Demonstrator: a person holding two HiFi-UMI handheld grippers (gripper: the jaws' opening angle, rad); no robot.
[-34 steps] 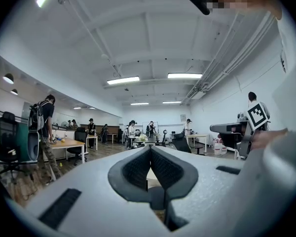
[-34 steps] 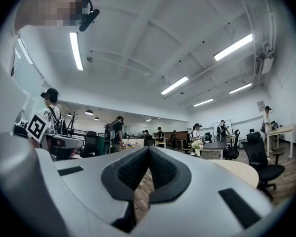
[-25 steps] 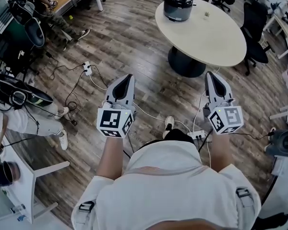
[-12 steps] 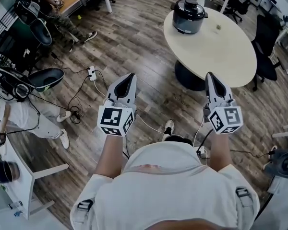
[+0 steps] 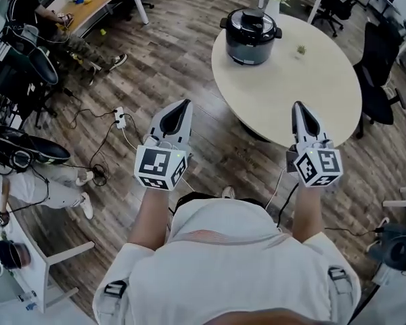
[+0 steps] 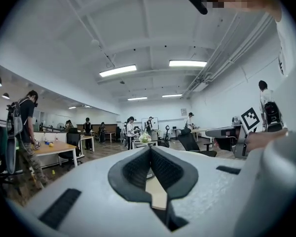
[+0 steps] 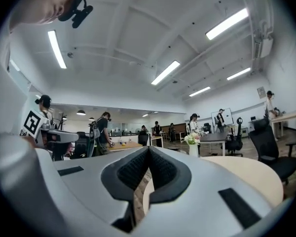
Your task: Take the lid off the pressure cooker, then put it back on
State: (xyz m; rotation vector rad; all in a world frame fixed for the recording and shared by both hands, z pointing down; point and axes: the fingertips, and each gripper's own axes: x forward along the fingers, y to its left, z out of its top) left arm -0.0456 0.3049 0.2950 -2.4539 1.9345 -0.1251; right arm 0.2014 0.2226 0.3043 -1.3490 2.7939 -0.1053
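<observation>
Both closed and empty, the left gripper point(image 5: 183, 105) had the lidded pressure cooker point(image 5: 250, 36) at 1 o'clock, the slightly nearer right gripper point(image 5: 299, 105) at 11 o'clock.

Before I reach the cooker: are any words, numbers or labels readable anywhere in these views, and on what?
No readable text in any view.
Pressure cooker: any print is too small to read.
Left gripper and right gripper: their cubes carry square marker patterns only, no letters.
Wall sign, left gripper view: too small to read.
</observation>
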